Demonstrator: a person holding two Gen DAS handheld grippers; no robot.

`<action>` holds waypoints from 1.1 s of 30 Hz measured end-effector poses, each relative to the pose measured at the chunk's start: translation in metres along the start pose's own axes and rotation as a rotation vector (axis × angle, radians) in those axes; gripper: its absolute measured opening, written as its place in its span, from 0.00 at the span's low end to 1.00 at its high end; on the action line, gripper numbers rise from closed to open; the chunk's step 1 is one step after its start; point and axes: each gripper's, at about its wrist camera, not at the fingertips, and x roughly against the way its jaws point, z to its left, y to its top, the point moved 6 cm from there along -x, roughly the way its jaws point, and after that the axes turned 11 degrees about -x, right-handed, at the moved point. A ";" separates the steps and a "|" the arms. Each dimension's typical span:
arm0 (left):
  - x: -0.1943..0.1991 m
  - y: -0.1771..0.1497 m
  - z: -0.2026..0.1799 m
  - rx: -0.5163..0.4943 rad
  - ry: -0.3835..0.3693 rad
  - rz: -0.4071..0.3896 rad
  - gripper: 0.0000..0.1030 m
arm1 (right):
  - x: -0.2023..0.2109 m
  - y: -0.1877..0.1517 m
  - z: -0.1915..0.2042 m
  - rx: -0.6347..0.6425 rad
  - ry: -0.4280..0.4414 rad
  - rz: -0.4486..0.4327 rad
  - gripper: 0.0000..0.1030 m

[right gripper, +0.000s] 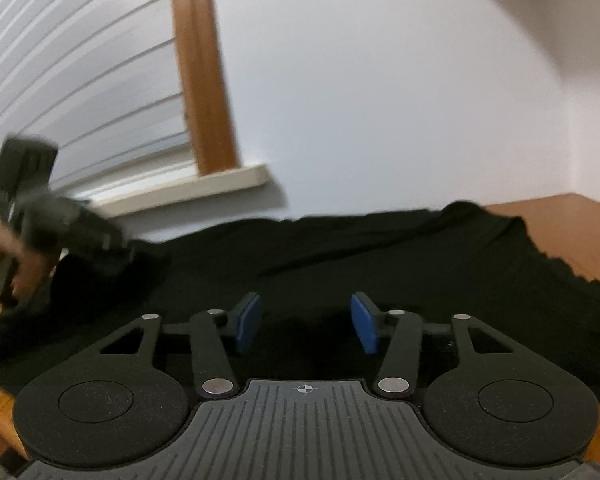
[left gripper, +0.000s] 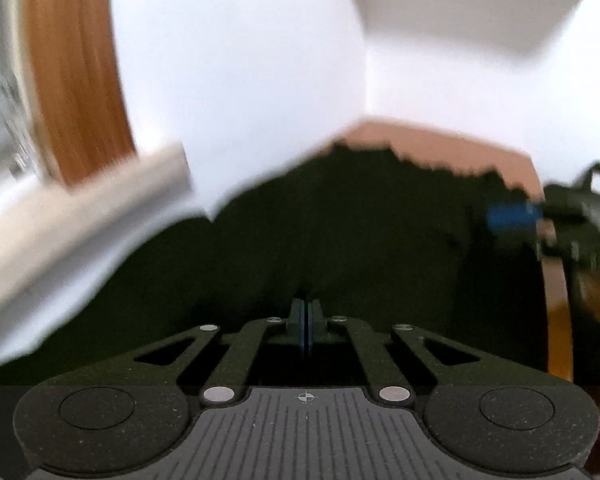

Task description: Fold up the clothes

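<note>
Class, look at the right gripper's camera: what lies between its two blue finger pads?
Only the black garment: the right gripper stands open over it, nothing gripped, as the right wrist view shows.

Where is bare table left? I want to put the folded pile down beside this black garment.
Bare wooden table shows past the black garment's far right edge, toward the wall corner. The left side is crowded: the left gripper works there.

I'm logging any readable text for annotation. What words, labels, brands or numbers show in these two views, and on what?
None can be read in either view.
Black garment: no print or tag showing.
Left gripper and right gripper: only a small crosshair mark on each body, no letters.
Window blinds, wooden table: no writing.
</note>
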 end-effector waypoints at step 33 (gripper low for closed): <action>0.061 0.032 -0.011 -0.013 0.041 -0.210 0.01 | -0.116 -0.017 0.113 0.330 0.024 0.292 0.36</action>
